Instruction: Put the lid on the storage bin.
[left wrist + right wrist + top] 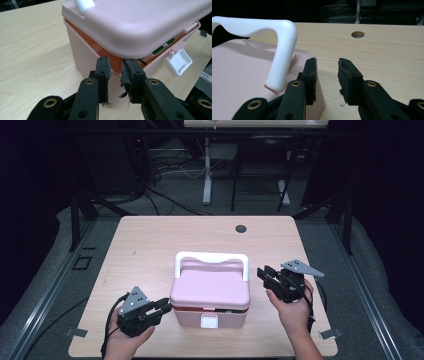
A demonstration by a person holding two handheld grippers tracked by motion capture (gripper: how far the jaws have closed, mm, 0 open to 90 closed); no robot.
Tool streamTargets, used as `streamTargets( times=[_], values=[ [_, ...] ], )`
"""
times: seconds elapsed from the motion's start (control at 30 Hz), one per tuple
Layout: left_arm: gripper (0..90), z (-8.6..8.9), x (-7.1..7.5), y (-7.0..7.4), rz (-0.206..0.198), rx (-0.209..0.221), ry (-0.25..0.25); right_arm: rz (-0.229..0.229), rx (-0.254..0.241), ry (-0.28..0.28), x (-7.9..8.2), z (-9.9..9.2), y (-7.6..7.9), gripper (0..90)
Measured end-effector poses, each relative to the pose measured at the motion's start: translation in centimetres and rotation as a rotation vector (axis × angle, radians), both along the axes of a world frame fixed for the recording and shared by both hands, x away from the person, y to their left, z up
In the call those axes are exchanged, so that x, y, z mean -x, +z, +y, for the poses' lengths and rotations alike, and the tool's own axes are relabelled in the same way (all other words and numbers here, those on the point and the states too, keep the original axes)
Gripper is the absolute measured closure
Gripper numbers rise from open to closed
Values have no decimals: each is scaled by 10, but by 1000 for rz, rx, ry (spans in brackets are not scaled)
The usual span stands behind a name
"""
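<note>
A pink box (210, 292) sits near the front middle of the tabletop (150, 245), its white handle (211, 257) folded back over the far edge of the lid (140, 25). The lid stands slightly raised, showing an orange rim and some green-labelled contents underneath, and the white latch (178, 61) at the front hangs loose. The left gripper (161, 307) is at the box's front left corner with its jaws nearly together, a narrow gap between the worn pads, their tips right at the seam under the lid; nothing looks pinched between them. The right gripper (266, 274) waits just beside the box's right rear corner near the foot of the handle, jaws apart and empty. The box looks like rigid moulded plastic, smooth and probably slippery under rubber pads, and likely light unless well filled. The lid's overhanging edge seems the best place to lift, and the handle would suit carrying. The latch is thin and could snap if forced. A round hole (241, 228) lies well behind, out of the way. Nothing blocks either gripper.
</note>
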State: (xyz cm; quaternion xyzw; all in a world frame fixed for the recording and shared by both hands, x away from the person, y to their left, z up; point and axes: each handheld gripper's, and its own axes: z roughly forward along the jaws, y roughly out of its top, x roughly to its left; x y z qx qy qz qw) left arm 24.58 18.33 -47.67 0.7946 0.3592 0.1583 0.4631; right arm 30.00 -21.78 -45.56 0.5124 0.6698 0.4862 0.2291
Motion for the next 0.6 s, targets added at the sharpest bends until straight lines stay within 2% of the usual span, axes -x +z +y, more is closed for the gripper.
streamTargets(
  times=[0.6],
  values=[
    [745,3,3,-9,26,7,7,3,-2,1,0,0,-2,677]
  ],
)
